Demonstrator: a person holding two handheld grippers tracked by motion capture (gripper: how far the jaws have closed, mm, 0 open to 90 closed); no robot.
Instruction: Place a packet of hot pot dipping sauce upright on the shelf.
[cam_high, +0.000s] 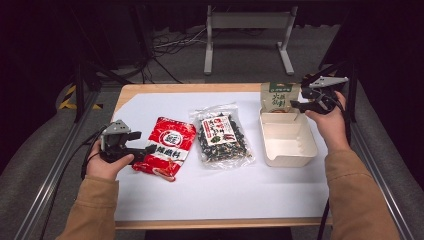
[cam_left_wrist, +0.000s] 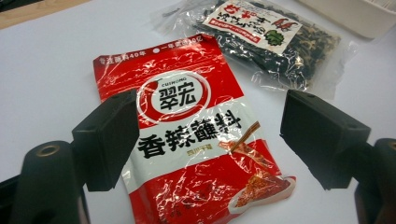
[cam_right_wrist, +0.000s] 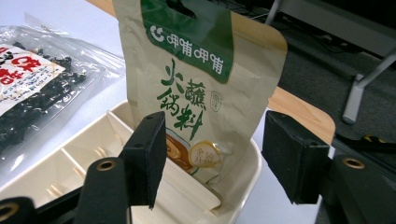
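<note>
I hold my left gripper (cam_left_wrist: 201, 140) spread over the red foil seasoning packet (cam_high: 165, 146) near the table's left edge to grab it, while my right gripper (cam_right_wrist: 212, 158), also spread, flanks the tan paper sauce pouch (cam_right_wrist: 196, 84) standing upright in the far compartment of the cream divided tray (cam_high: 287, 145).

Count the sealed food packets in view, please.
3: a red packet by the left gripper, a clear packet mid-table, a tan packet standing in the divided box.

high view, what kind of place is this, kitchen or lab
Probably a lab or recording rig, not a kitchen: a table covered with white sheet, metal frame rails beside it, loose cables on the carpeted floor, dark surroundings.
</note>
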